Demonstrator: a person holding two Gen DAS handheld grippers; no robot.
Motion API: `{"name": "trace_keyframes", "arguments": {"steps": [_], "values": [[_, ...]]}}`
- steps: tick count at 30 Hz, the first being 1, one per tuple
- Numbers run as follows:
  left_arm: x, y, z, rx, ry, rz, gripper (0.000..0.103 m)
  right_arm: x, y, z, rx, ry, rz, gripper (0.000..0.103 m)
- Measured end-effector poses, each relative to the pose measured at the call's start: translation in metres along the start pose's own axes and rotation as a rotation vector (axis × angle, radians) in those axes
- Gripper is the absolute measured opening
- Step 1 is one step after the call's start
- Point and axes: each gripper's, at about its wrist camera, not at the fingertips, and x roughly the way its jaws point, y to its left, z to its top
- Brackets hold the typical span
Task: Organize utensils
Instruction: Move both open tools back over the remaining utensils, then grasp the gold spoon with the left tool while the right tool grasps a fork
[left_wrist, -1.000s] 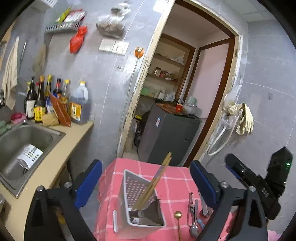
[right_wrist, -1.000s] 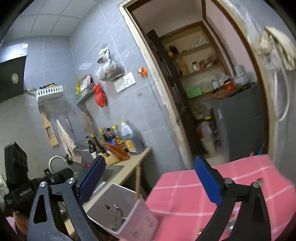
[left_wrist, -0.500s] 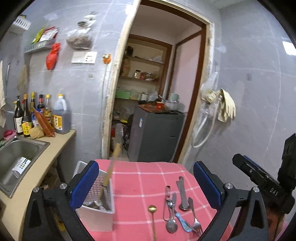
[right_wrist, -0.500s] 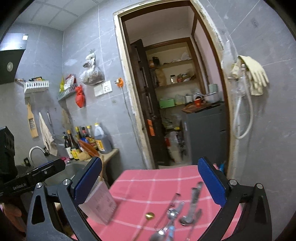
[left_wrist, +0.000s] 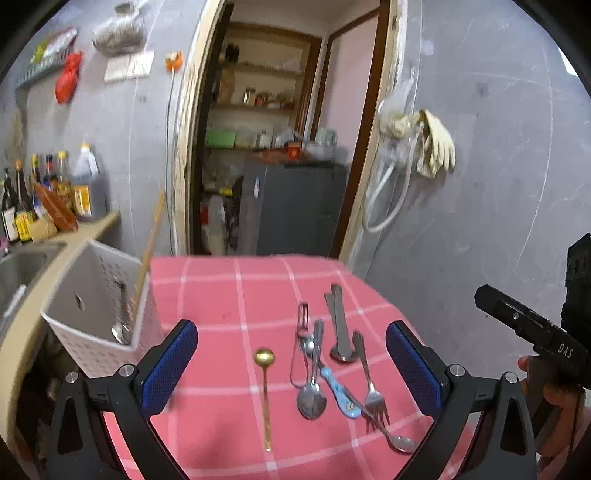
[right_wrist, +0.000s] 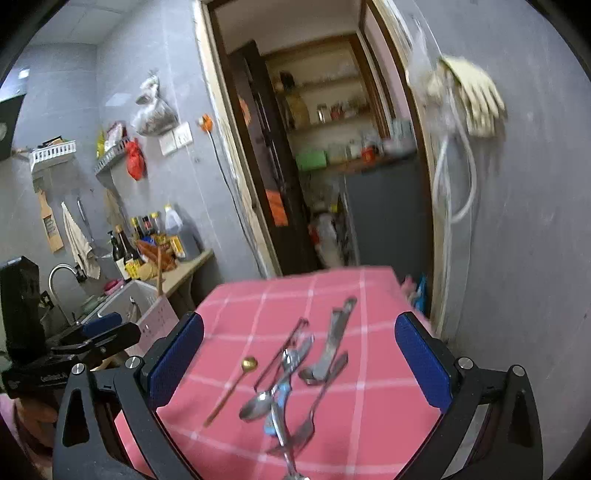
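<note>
Several utensils lie on a pink checked tablecloth (left_wrist: 221, 295): a gold spoon (left_wrist: 265, 376), a steel spoon (left_wrist: 312, 395), a blue-handled spoon (left_wrist: 338, 387), a fork (left_wrist: 371, 384), tongs (left_wrist: 300, 343) and a flat steel piece (left_wrist: 341, 328). A white perforated caddy (left_wrist: 96, 321) at the table's left edge holds a wooden stick and a spoon. My left gripper (left_wrist: 291, 365) hovers open above the utensils. My right gripper (right_wrist: 299, 358) is open over the same pile (right_wrist: 288, 384), holding nothing.
A counter with a sink (left_wrist: 22, 266) and sauce bottles (left_wrist: 55, 192) runs along the left. Behind the table stand an open doorway and a dark cabinet (left_wrist: 295, 206). A grey wall with hanging gloves (left_wrist: 432, 144) is on the right.
Both grippers have swung right and tilted down, from the caddy towards the loose utensils. The caddy now sits at the left of the left wrist view. Both stay open.
</note>
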Motion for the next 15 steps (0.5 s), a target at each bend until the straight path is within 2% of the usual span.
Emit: {"name": "trace_keyframes", "arguments": {"steps": [4, 6, 9, 11, 15], "values": [[0.025, 0.001, -0.01, -0.017, 0.058, 0.008, 0.098, 0.03, -0.022, -0.018, 0.071, 0.107, 0.023, 0.097], [0.042, 0.003, -0.015, -0.034, 0.11, 0.01, 0.086, 0.042, -0.03, -0.027, 0.089, 0.144, 0.034, 0.082], [0.065, 0.009, -0.02, -0.086, 0.17, -0.005, 0.076, 0.067, -0.037, -0.04, 0.105, 0.218, 0.056, 0.065], [0.079, 0.013, -0.024, -0.116, 0.202, 0.003, 0.072, 0.086, -0.041, -0.049, 0.11, 0.275, 0.07, 0.057], [0.115, 0.02, -0.033, -0.157, 0.31, 0.032, 0.05, 0.126, -0.043, -0.065, 0.116, 0.391, 0.09, 0.039]]}}
